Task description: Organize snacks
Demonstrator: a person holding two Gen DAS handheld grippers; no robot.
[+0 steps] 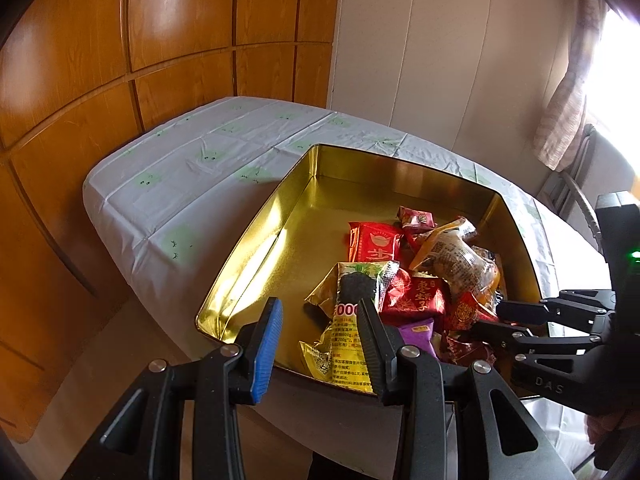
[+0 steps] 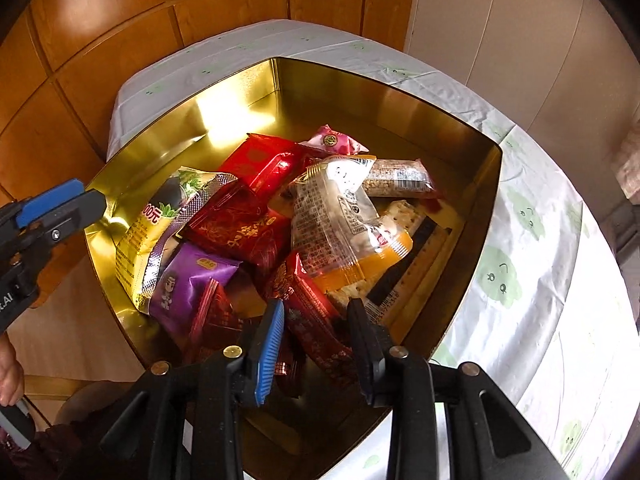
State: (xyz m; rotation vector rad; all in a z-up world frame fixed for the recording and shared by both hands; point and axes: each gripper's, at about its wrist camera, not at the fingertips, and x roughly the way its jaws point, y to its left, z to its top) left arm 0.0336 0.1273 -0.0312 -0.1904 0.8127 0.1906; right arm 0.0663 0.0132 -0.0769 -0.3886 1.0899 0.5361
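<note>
A gold tin [image 1: 256, 240] [image 2: 400, 112] stands on the table and holds several wrapped snacks heaped toward one side. Among them are a yellow packet [image 1: 344, 340] [image 2: 140, 232], a purple packet [image 2: 192, 284], a clear-and-orange packet [image 2: 340, 232] and red ones. My left gripper [image 1: 320, 308] [image 2: 92, 200] hangs open over the tin's near edge, with only bare gold floor between its fingers. My right gripper [image 2: 316, 306] [image 1: 486, 320] points steeply down into the heap. It is open, and a dark red packet [image 2: 312, 316] lies in the gap between its fingers.
The table wears a white cloth with green prints [image 1: 180, 184] [image 2: 540, 280]. Wood-panelled wall [image 1: 80, 80] stands behind and to the left. A curtain [image 1: 560, 120] and a chair [image 1: 576, 188] are at the right. The far-left half of the tin floor is bare.
</note>
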